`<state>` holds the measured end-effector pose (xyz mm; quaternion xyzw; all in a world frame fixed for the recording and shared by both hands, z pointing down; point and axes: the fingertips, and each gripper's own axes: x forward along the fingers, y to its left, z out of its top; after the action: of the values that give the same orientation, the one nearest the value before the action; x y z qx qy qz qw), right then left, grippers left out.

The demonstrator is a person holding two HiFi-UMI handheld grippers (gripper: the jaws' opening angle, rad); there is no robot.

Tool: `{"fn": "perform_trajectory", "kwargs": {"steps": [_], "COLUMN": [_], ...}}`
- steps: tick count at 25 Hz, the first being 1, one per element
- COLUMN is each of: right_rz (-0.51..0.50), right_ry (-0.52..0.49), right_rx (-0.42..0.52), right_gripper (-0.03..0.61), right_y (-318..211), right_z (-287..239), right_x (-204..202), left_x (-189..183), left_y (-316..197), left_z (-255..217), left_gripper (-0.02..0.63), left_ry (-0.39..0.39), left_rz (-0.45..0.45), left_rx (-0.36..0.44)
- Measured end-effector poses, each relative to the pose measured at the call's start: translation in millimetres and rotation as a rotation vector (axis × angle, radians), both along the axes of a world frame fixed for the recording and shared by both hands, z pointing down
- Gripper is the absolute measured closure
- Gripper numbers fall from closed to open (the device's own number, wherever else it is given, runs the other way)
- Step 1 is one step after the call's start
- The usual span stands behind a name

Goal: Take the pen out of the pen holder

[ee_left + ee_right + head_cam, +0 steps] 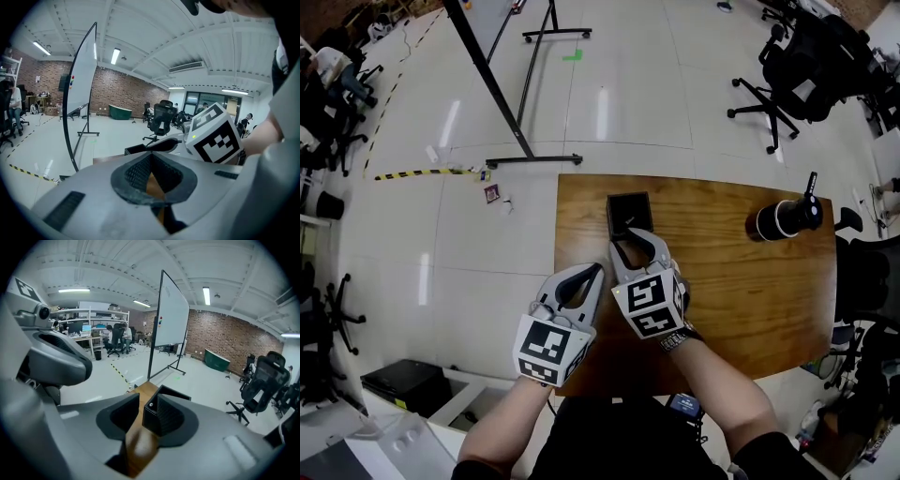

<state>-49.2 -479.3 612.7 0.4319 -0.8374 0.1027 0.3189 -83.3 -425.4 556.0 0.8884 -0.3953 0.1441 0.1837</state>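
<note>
A black square pen holder (630, 213) stands upright on the wooden table (731, 291), near its far left part. A small pale mark shows inside it; I cannot make out a pen. My right gripper (636, 240) is open just in front of the holder, its fingertips at the holder's near edge and only bare wood between them. In the right gripper view the pen holder (150, 417) sits just beyond the right gripper (147, 398), in line with its gap. My left gripper (598, 270) hovers beside it at the table's left edge, jaws shut and empty; the left gripper (150, 156) shows its tips meeting.
A black cylinder with a white band (780, 218) stands at the table's far right. A whiteboard stand (520, 122) is on the floor beyond the table. Office chairs (792, 66) are at the back right. The table's left edge runs close beside my left gripper.
</note>
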Motion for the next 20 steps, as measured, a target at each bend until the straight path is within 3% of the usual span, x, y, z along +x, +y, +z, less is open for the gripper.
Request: {"fn": "perform_trajectory", "kwargs": {"steps": [20], "right_rz": [0.037], "right_ry": [0.058], "right_rx": [-0.058], "right_gripper": [0.477], "right_y": [-29.7], "right_z": [34.2], "right_x": [-1.4], "left_x": [-15.1], "left_y": [-27.3], "left_z": [29.3], "left_gripper": [0.609], "left_ry": [0.010], "left_rz": [0.014], "left_rx": [-0.049]}}
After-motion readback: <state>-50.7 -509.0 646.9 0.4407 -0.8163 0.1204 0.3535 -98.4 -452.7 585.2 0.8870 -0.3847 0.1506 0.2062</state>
